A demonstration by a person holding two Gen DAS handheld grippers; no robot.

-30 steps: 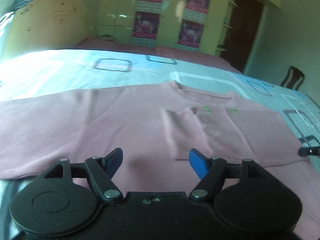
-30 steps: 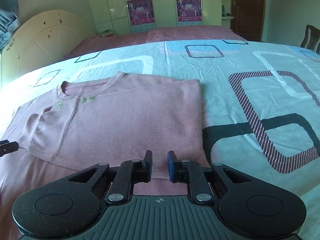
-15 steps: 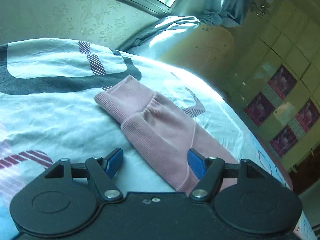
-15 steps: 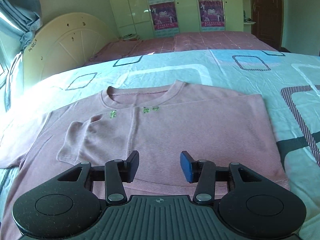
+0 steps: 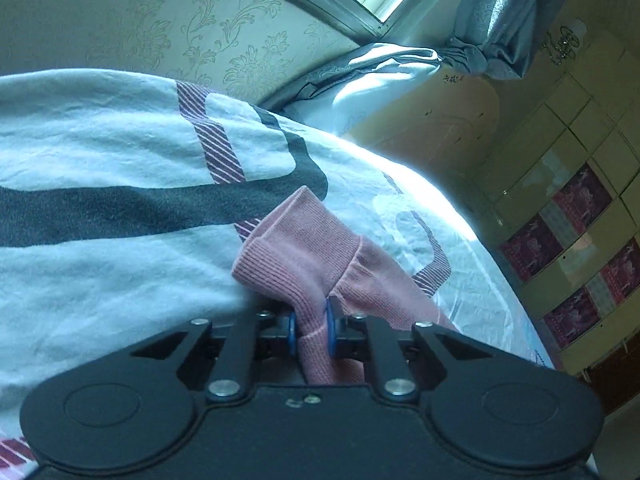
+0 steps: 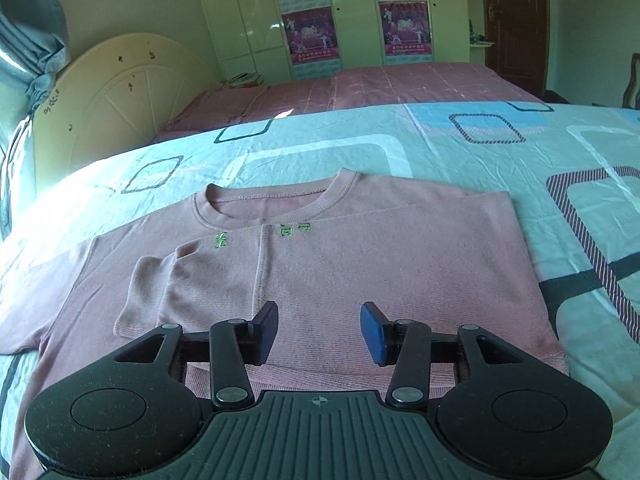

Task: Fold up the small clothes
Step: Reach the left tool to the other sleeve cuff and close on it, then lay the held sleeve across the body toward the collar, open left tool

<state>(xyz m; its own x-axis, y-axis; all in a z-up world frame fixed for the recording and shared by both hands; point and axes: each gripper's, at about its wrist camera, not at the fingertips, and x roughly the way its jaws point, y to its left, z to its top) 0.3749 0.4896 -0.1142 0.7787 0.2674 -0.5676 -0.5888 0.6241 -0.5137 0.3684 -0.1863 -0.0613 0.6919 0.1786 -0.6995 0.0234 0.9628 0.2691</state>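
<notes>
Between the left gripper (image 5: 310,326) pads: pink sleeve (image 5: 296,252) clamped, cuff pointing straight ahead.
Right gripper (image 6: 319,330): released, jaws wide over sweater (image 6: 360,264), collar far end.

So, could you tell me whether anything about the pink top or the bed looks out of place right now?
Nothing looks damaged or spilled. The pink top lies flat on the bedsheet, one side already folded in. Its other sleeve is bunched only because the left tongs pinch it; the right tongs hover open.
</notes>
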